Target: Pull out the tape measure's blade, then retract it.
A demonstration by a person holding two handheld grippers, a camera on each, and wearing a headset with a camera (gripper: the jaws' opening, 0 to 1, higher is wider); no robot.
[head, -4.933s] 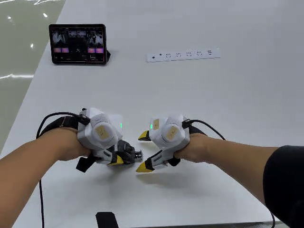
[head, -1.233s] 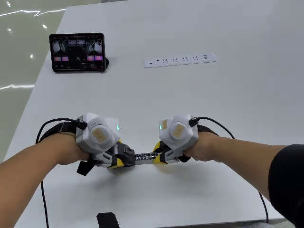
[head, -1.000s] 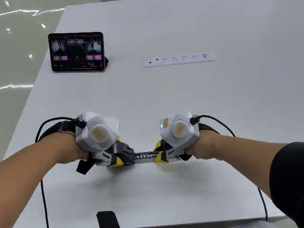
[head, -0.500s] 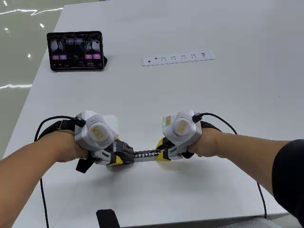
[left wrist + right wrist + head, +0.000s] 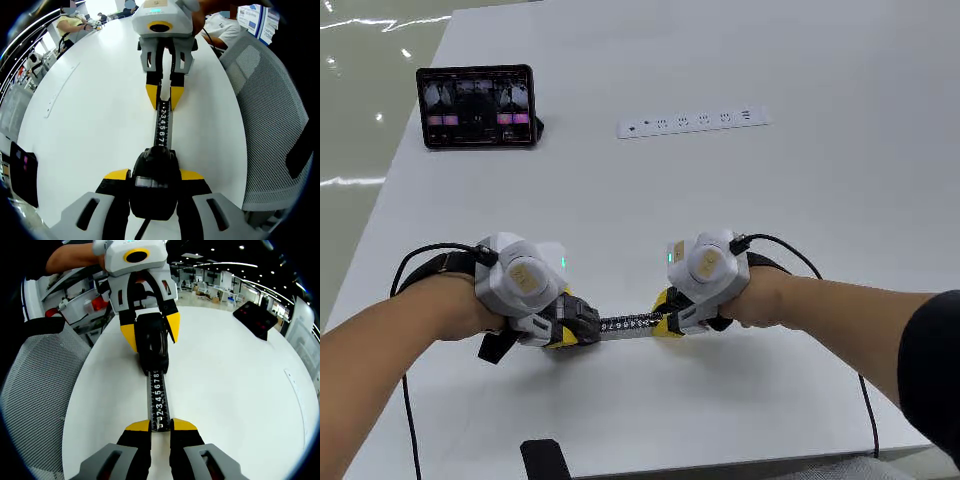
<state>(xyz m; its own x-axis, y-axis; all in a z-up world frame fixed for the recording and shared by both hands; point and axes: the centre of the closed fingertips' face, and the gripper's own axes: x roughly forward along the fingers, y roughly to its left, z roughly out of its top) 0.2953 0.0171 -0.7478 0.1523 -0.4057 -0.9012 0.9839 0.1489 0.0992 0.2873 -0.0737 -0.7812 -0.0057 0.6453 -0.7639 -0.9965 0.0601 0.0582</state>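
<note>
**Blade out between 2 grippers**

The left gripper (image 5: 563, 327) is clamping the black tape measure case (image 5: 155, 186) between its yellow-tipped jaws, low and left of centre in the head view. The right gripper (image 5: 666, 322) is pinching the free end of the blade (image 5: 630, 323), its 2 jaws closed on the tip. The blade is stretching in a short straight line between the 2 grippers, with printed numerals showing along it in both gripper views. The case is sitting on the white table (image 5: 770, 200), and the blade is running just above it. A power strip (image 5: 692, 121) is lying well apart at upper centre of the head view. A tablet (image 5: 478, 105) is glowing at upper left. A mesh chair (image 5: 270, 125) is showing at the right of the left gripper view.
</note>
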